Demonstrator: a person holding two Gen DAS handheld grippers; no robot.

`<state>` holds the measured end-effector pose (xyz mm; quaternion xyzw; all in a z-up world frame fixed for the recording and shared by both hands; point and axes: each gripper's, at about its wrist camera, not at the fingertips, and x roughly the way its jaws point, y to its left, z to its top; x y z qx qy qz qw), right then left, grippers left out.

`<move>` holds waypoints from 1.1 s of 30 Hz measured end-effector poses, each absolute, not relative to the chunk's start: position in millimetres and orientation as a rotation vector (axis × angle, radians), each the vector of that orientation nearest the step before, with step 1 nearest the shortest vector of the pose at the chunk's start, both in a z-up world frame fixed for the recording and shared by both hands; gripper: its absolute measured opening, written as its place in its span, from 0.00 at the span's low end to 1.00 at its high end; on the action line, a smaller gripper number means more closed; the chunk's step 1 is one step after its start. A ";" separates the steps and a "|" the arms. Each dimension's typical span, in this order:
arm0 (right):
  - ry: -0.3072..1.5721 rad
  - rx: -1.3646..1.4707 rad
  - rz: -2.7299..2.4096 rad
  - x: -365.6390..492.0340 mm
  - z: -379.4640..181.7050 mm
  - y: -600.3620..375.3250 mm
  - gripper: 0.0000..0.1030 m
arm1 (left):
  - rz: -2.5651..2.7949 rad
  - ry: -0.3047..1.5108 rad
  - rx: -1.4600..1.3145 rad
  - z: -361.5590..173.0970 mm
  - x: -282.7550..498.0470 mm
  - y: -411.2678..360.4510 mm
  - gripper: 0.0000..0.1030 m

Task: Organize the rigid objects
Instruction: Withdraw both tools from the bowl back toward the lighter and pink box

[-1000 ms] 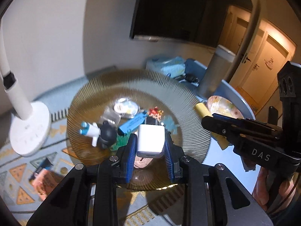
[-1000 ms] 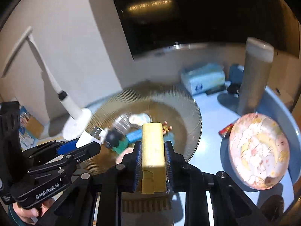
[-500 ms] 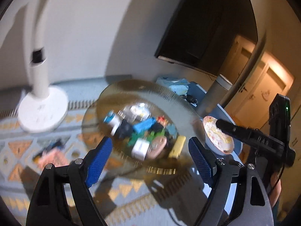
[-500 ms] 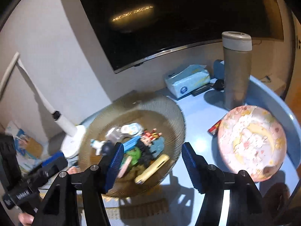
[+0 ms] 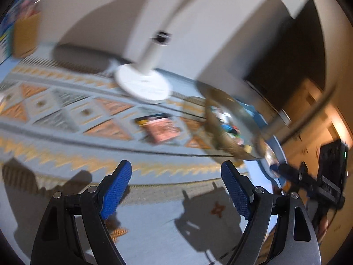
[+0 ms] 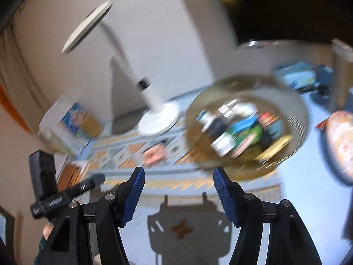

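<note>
Motion blur smears both views, so the items in the ribbed amber bowl [image 6: 247,130] at two o'clock are hard to tell apart. Left tongs [image 5: 176,190] and right tongs [image 6: 178,193] stand released and empty. A second ago they clenched a white adapter and a yellow block [image 6: 273,146], now lying in the bowl.

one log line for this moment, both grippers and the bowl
left gripper: jaws open, empty | right gripper: jaws open, empty | bowl: filled with small objects, on table | frames blurred
</note>
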<state>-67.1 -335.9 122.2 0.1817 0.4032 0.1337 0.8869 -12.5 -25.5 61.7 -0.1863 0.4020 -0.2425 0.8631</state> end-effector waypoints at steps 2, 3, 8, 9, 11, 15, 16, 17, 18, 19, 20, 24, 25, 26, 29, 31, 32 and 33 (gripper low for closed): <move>0.903 0.402 0.351 -70.0 100.9 -306.3 0.61 | -0.438 0.849 -0.351 46.7 -16.5 -14.8 0.80; 0.932 0.404 0.369 -70.3 89.9 -295.8 0.61 | -0.411 0.851 -0.330 40.1 -17.8 -13.8 0.80; 0.974 0.230 0.337 -71.0 48.5 -248.0 0.61 | -0.356 0.885 -0.232 3.2 -25.3 -18.0 0.79; 0.966 0.191 0.317 -71.8 42.0 -244.4 0.61 | -0.366 0.876 -0.218 6.0 -25.9 -19.4 0.79; 0.947 0.150 0.296 -71.4 32.2 -241.1 0.61 | -0.380 0.853 -0.183 8.0 -28.9 -23.3 0.80; 0.920 0.135 0.219 -68.2 11.3 -250.5 0.61 | -0.380 0.883 -0.083 2.7 -32.5 -38.0 0.80; 0.944 0.143 0.204 -64.0 10.2 -253.2 0.62 | -0.392 0.886 -0.061 2.7 -33.2 -41.7 0.82; 0.932 0.141 0.194 -63.9 13.6 -255.1 0.62 | -0.391 0.887 -0.048 2.4 -34.2 -43.6 0.83; 0.924 0.126 0.170 -63.8 14.4 -255.3 0.64 | -0.387 0.887 -0.036 2.1 -34.6 -44.6 0.83; 0.932 0.116 0.155 -63.2 13.1 -254.9 0.69 | -0.383 0.886 -0.028 2.2 -34.7 -45.6 0.84; 0.941 0.111 0.151 -62.7 12.2 -255.3 0.72 | -0.381 0.887 -0.023 1.5 -34.2 -46.7 0.84; 0.955 0.057 0.136 -61.2 10.8 -247.6 0.81 | -0.376 0.886 -0.019 0.8 -34.6 -48.1 0.84; 0.958 0.049 0.132 -60.9 9.9 -246.0 0.81 | -0.372 0.886 -0.018 0.9 -34.6 -47.9 0.84; 0.960 0.042 0.128 -60.4 9.6 -245.3 0.82 | -0.370 0.886 -0.016 0.5 -34.9 -48.1 0.84; 0.966 0.029 0.126 -60.2 9.0 -242.9 0.84 | -0.363 0.886 -0.001 -0.2 -35.3 -50.9 0.84; 0.972 0.021 0.129 -59.3 8.1 -241.3 0.87 | -0.359 0.890 0.013 -1.0 -35.2 -52.1 0.89; 0.974 0.018 0.129 -59.0 8.2 -240.7 0.89 | -0.354 0.896 0.018 -1.6 -34.5 -52.9 0.91; 0.976 0.014 0.129 -59.0 8.2 -240.1 0.89 | -0.354 0.898 0.022 -1.9 -34.3 -53.4 0.92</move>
